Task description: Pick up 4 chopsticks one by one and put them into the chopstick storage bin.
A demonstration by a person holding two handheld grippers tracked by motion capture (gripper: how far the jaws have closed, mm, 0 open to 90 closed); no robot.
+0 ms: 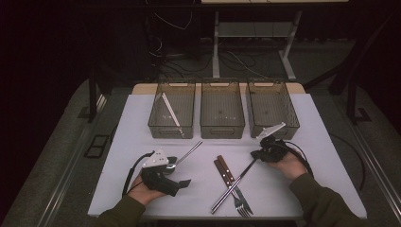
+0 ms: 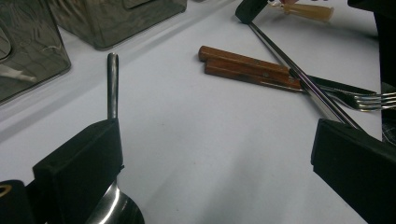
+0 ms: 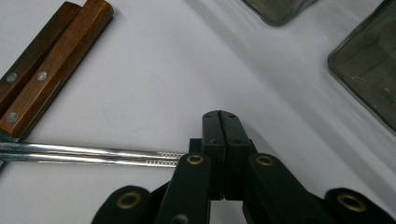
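Your right gripper (image 1: 259,153) is pinching the upper tips of the metal chopsticks (image 1: 232,185), its jaws pressed together on them. The pair is lying on the surface (image 1: 302,123) with its long axis running from that gripper down toward the near edge, crossing the wooden-handled knife and fork (image 1: 228,176). Your left gripper (image 1: 165,165) is resting with jaws spread wide around the spoon (image 1: 185,156), one pad against its neck, nothing clamped. The three bins (image 1: 222,109) are sitting beyond both hands, the right one nearest the chopsticks.
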